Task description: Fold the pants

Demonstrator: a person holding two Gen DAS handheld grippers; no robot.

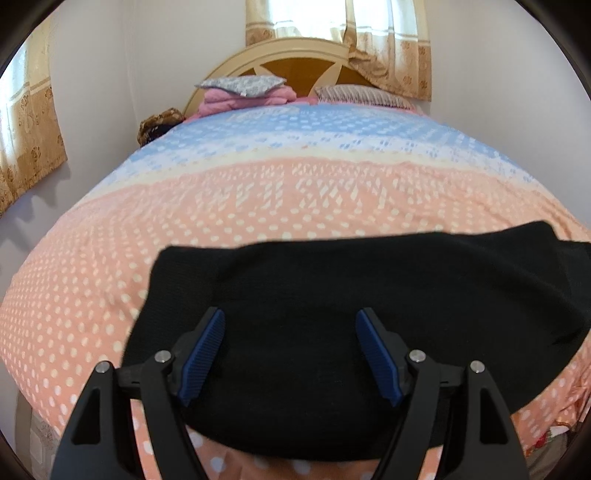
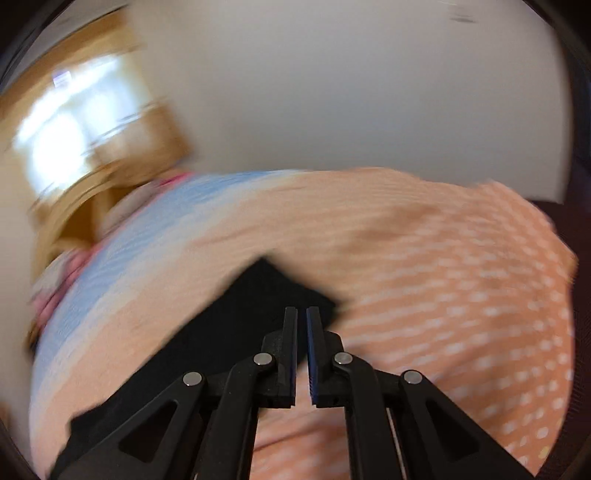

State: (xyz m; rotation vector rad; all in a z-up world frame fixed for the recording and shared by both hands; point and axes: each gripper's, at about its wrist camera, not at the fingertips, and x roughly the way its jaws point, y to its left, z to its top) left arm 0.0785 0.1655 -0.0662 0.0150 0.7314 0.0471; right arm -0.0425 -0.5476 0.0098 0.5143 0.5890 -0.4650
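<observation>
Black pants [image 1: 332,295] lie flat across the lower centre of the frame on the dotted bedspread [image 1: 258,206], the left gripper [image 1: 290,354] poised wide above them, seemingly ready to pinch, the right gripper [image 2: 301,354] nearly closed and empty near their corner

Soft daylight through curtained windows [image 1: 295,18], sharp left view, heavy motion blur right, fisheye-bent dark edges.

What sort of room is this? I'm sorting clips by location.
Most likely a bedroom: a bed with a dotted bedspread, a rounded headboard with pillows, and curtains behind.
</observation>
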